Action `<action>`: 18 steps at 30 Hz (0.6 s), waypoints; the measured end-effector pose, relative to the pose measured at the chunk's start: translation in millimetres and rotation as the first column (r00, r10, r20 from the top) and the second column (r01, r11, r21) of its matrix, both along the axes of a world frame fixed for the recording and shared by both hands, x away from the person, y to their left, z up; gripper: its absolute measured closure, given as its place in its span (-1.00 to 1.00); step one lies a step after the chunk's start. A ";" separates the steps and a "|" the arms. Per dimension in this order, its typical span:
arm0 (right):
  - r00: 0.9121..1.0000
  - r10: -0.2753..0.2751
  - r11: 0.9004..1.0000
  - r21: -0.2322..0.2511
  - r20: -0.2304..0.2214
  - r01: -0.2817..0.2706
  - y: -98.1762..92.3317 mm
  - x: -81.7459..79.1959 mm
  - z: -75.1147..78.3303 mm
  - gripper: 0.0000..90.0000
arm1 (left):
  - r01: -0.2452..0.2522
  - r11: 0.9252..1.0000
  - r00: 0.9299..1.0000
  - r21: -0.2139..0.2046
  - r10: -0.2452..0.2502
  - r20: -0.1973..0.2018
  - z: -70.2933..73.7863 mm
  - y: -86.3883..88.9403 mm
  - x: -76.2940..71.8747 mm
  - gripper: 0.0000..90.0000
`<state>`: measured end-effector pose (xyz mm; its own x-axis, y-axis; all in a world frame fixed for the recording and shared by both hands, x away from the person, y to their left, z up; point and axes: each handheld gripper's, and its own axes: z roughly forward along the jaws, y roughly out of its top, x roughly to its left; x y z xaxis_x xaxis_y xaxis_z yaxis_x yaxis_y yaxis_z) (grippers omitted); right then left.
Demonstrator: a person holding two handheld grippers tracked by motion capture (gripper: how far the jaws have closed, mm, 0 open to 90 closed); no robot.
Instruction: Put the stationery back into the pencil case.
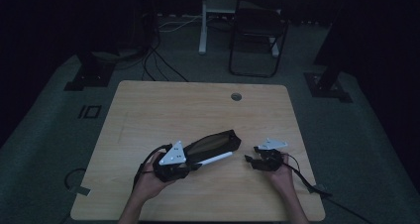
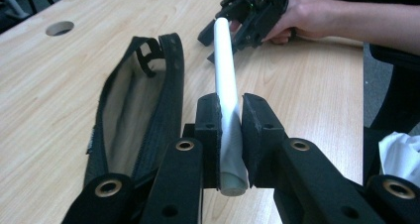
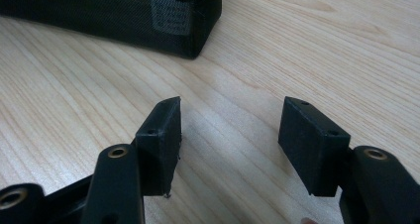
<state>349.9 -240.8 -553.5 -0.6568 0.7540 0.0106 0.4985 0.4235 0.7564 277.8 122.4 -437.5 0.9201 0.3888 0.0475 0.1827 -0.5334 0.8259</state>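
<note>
Pen (image 2: 225, 80) clamped near its butt end in left gripper (image 2: 231, 116), jaws tight on the barrel, tip angled out over the table (image 1: 148, 110) just beside an open black pouch (image 2: 143, 105). Right gripper (image 3: 230, 130) rests a little apart w/ jaws half apart, nothing between them, near the pouch's closed end.

Pen looks light, stiff, smooth & round, so likely to slip or swivel if gripped loosely; the hold low on the barrel leaves a long free end to steer. Pouch looks soft, floppy fabric; prob. best pinched at the rim by the zip to keep its mouth wide.

Also around: cable hole (image 1: 236, 96) at the table's far edge, chair (image 1: 257, 33) beyond. Pouch rim is the main obstacle to the pen's tip.
</note>
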 end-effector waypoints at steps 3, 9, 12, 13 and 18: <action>1.000 0.000 1.000 0.000 0.000 0.000 0.0 0.1 0.0 -0.07 | -0.006 1.000 1.000 -0.007 0.006 0.008 3.5 3.1 -0.1 0.75; 1.000 0.000 1.000 0.000 0.000 0.000 0.0 0.1 0.0 -0.07 | -0.012 1.000 1.000 -0.012 0.013 0.022 11.7 8.8 0.4 0.75; 1.000 0.001 1.000 0.000 0.000 -0.001 0.0 0.1 0.0 -0.07 | -0.019 1.000 0.999 -0.013 0.019 0.032 14.6 11.1 0.7 0.75; 1.000 0.000 1.000 0.000 0.000 0.000 0.1 0.1 0.0 -0.07 | -0.018 1.000 0.999 -0.013 0.019 0.033 15.2 11.6 0.9 0.75; 1.000 0.001 1.000 0.000 0.000 -0.001 0.1 0.1 0.0 -0.07 | -0.022 1.000 0.999 -0.016 0.022 0.040 19.5 13.5 1.5 0.75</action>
